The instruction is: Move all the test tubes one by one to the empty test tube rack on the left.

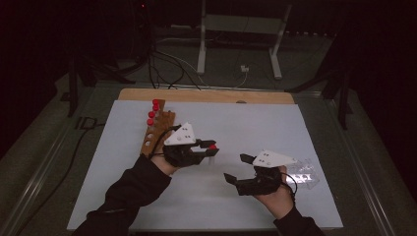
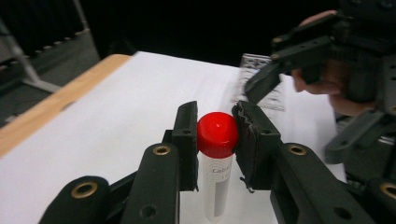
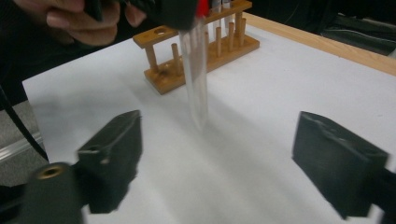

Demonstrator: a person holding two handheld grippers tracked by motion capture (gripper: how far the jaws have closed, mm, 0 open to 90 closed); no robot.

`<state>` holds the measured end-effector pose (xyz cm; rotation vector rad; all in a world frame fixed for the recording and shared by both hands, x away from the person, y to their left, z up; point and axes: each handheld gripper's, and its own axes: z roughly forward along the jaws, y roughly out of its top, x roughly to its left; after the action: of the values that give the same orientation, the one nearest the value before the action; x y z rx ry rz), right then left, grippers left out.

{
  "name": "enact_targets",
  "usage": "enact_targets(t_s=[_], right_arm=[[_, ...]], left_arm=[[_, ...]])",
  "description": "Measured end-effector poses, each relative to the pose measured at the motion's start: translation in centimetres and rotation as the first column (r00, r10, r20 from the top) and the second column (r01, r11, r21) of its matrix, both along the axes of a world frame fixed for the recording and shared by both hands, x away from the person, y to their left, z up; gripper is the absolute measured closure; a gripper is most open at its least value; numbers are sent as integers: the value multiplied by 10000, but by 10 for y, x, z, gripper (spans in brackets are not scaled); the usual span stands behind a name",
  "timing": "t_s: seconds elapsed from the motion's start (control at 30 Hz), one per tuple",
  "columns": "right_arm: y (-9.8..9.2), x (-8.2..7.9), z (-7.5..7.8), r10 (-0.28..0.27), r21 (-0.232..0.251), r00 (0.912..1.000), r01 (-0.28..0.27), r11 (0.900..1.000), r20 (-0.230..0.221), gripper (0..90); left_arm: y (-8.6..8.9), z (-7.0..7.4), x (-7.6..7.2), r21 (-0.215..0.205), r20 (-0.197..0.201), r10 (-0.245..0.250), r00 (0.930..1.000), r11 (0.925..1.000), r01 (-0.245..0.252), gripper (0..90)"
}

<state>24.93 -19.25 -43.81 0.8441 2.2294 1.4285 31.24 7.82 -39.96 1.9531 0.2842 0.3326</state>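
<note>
While the red-capped test tube [image 2: 215,158] is clamped at its cap by the left gripper [image 1: 209,149] and held upright above the white mat [image 1: 255,123], a transfer appears to be in hand. Nothing is held by the right gripper [image 1: 235,168], whose jaws stand wide apart. Next, careful carrying is called for, perhaps toward the wooden rack [image 1: 156,130] near the mat's far-left edge; open room lies between.

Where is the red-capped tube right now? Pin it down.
The red-capped tube is clamped at its cap by the left hand-held gripper, hanging upright over the white table, between the wooden rack and the right hand-held gripper.
</note>
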Motion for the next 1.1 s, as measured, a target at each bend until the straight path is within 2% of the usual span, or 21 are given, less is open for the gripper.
enact_targets(t_s=[0.13,0.3,0.4,0.6,0.73,1.03,1.1], right_arm=[[-2,0,1,-38,218,10000,39,9998,-31,37],[-4,0,3,-102,299,9999,99,9995,98,8],[-5,0,3,-25,362,10000,22,9993,90,0],[-4,0,3,27,377,9999,-30,9993,100,0],[-5,0,4,67,428,9999,-71,9991,98,0],[-6,-2,5,119,488,9997,-129,9987,196,0],[-6,-1,5,133,468,9997,-142,9988,192,0]], left_arm=[[19,8,4,-103,180,628,9979,9980,-626,719],[45,16,9,-149,364,1397,9895,9901,-1393,719],[61,19,12,-429,337,1810,9829,9828,-1795,719],[89,24,17,-683,457,2724,9611,9607,-2691,719],[106,26,20,-917,427,3113,9494,9474,-3065,719],[134,26,29,-954,553,4176,9069,9064,-4115,719],[138,25,32,-930,495,4327,9002,8994,-4272,719]])
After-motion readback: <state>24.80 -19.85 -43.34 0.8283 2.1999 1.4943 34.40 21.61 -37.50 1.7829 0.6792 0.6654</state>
